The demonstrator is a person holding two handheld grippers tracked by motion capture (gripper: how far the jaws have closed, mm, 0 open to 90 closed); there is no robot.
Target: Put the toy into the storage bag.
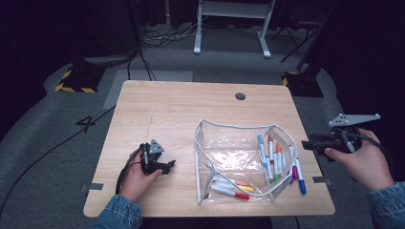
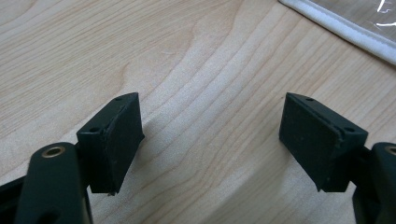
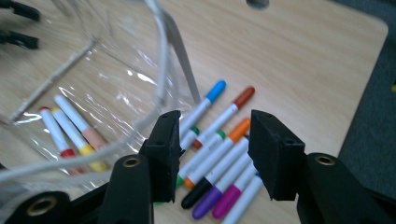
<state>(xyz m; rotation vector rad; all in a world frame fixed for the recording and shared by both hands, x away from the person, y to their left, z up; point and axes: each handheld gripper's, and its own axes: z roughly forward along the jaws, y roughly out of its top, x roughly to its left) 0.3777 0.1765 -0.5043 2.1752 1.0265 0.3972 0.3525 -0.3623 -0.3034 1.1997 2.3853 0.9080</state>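
L tool (image 1: 168, 165) rests on the worktop (image 1: 172, 109) at 9 o'clock of the clear pouch (image 1: 229, 143), jaws wide, empty; markers (image 1: 277, 160) lie capped, side by side by the pouch's mouth, long axes 12-6; R tool (image 1: 308, 144), nearer at their 3 o'clock, half-open, empty.

I see a light wooden table (image 1: 181, 114) with a round hole (image 1: 240, 96) near its far edge. A clear plastic pouch (image 1: 229, 148) with white edging lies directly on the right half of the top, mouth open, with several markers inside. A row of markers (image 1: 277, 155) lies side by side at the pouch's right end, and the outermost ones rest on bare wood.
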